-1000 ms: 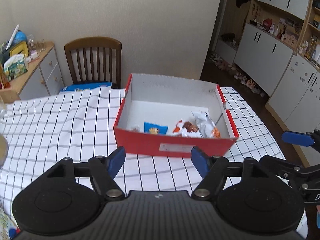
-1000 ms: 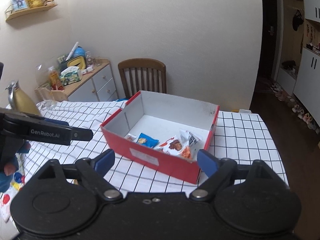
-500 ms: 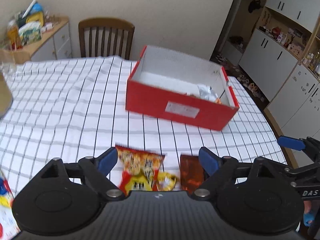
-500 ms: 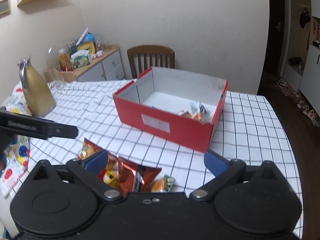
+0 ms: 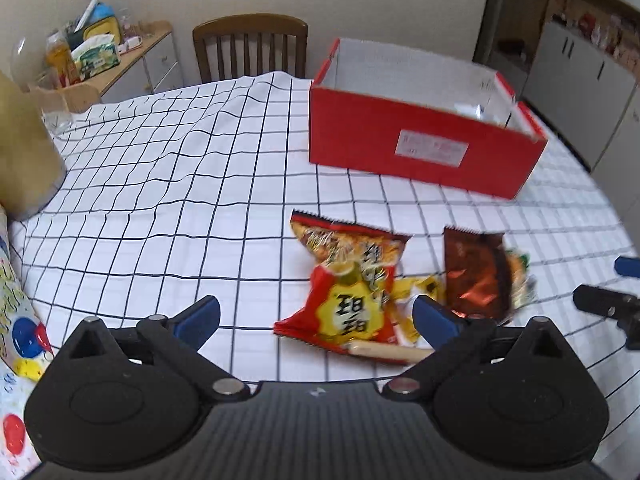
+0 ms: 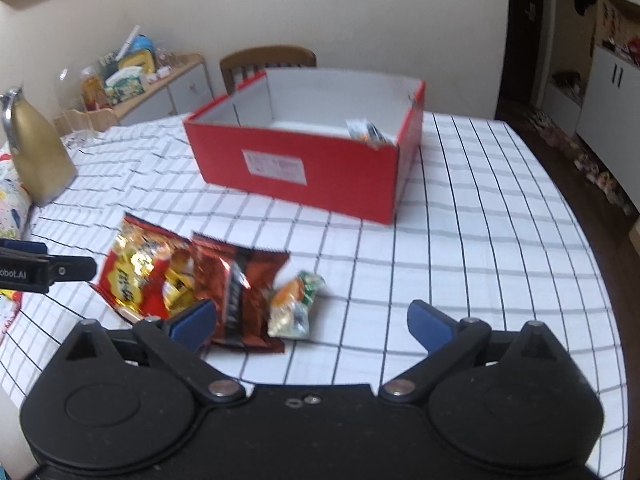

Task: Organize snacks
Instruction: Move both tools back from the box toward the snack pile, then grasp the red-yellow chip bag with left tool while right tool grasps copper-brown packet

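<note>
red snack bag (image 5: 348,284) — lengthwise toward box (image 5: 420,148)

On the arm of the left tongs (image 6: 24,274), seen at the left edge of the right wrist view, white letters read "obot.AI", cut off at the start. The white label (image 5: 431,148) on the red box (image 5: 360,132) is too blurred to read. Large characters on the red-and-yellow snack bag (image 5: 348,296) are not legible.

home, likely dining room | wooden chair (image 5: 250,46) | checked tablecloth (image 5: 160,184) | cluttered sideboard (image 5: 132,60)
</note>
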